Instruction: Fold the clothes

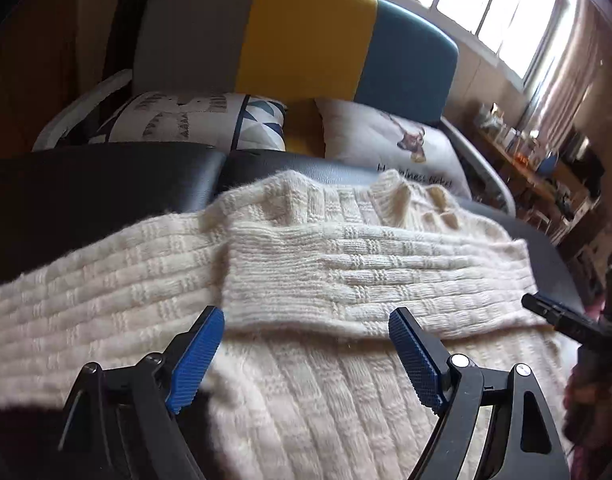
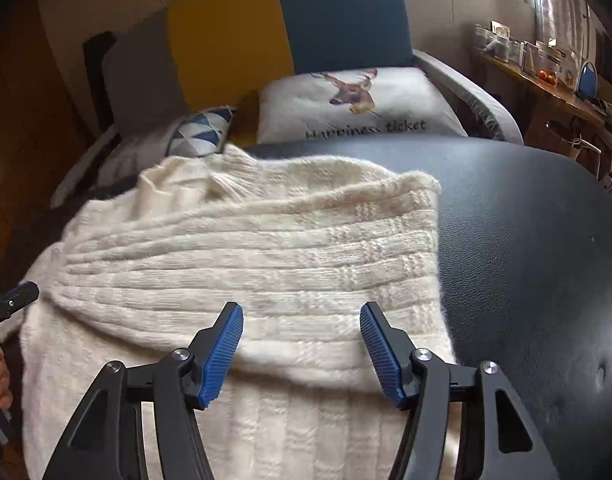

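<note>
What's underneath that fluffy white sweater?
The cream sweater lies on a black padded leather-like surface, which shows bare to its right and beyond it. A sleeve is folded across the sweater's body. Whatever sits directly under the knit is covered.

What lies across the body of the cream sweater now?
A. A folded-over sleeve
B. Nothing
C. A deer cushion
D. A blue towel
A: one knitted sleeve is folded across the cream sweater, its ribs running crosswise to the ribs of the body beneath it.
</note>
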Available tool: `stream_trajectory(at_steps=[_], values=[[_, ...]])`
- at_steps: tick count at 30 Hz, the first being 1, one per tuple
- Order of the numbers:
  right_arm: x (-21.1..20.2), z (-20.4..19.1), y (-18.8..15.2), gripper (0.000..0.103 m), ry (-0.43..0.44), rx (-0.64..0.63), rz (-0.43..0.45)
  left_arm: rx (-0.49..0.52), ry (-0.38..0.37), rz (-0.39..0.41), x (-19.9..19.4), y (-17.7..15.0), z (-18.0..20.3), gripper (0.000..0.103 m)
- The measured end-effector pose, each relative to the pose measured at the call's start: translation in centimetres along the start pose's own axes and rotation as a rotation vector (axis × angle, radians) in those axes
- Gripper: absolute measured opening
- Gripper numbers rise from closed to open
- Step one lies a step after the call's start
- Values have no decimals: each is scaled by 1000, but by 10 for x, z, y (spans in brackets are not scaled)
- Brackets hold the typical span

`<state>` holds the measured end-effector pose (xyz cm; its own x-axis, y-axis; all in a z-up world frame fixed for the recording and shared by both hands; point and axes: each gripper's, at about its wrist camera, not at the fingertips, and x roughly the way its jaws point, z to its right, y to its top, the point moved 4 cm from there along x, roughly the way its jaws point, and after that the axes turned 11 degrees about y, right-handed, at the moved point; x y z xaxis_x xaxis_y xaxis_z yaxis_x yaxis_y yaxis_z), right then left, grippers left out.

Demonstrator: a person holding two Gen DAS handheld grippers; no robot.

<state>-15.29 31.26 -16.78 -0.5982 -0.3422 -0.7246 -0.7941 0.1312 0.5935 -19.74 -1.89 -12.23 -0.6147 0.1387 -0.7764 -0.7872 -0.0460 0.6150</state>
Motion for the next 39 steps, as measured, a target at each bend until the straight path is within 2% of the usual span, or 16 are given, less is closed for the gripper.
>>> stream_trajectory(at_steps=[2, 5, 8, 11, 14, 16, 20, 23, 25, 28, 29, 30, 32, 35, 36, 39], values=[[-12, -18, -13, 63, 74, -11, 10, -102, -44, 6, -25, -15, -23, 85], [-19, -41, -38, 63, 143, -35, -7, -175, -69, -6, -55, -49, -45, 85], [-22, -54, -64, 63, 143, -57, -21, -138, -83, 10, -83, -86, -45, 85], [-25, -44, -82, 63, 97, -51, -37, -89, -122, 0, -95, -114, -31, 85], [-30, -26, -96, 63, 87, -28, -23, -40, -161, -42, -94, -138, -10, 85], [-36, -22, -103, 63, 78, -23, -16, 26, -139, -98, -81, -152, 0, 85], [-42, -22, -111, 63, 63, -43, -1, 131, -37, -54, -71, -158, 5, 85], [-45, -22, -106, 63, 84, 6, -10, 137, 2, -68, -69, -152, 7, 85], [-58, -17, -105, 63, 140, 63, -2, 102, 8, -65, -79, -148, 5, 85], [-89, 1, -112, 63, 130, 118, 45, 89, -31, -17, -103, -146, 8, 85], [-96, 7, -116, 63, 163, 140, 51, 97, -33, -6, -108, -147, 11, 85], [-102, 13, -121, 63, 188, 159, 49, 107, -36, -15, -108, -150, 13, 86], [-100, 22, -134, 63, 164, 170, 6, 122, -20, -42, -102, -159, 14, 86], [-104, 28, -144, 62, 171, 174, 37, 137, 33, -93, -86, -175, 11, 87], [-105, 30, -144, 62, 176, 191, 45, 152, 42, -86, -87, -176, 13, 89], [-103, 20, -132, 62, 157, 207, 35, 83, 0, -99, -93, -172, 7, 89]])
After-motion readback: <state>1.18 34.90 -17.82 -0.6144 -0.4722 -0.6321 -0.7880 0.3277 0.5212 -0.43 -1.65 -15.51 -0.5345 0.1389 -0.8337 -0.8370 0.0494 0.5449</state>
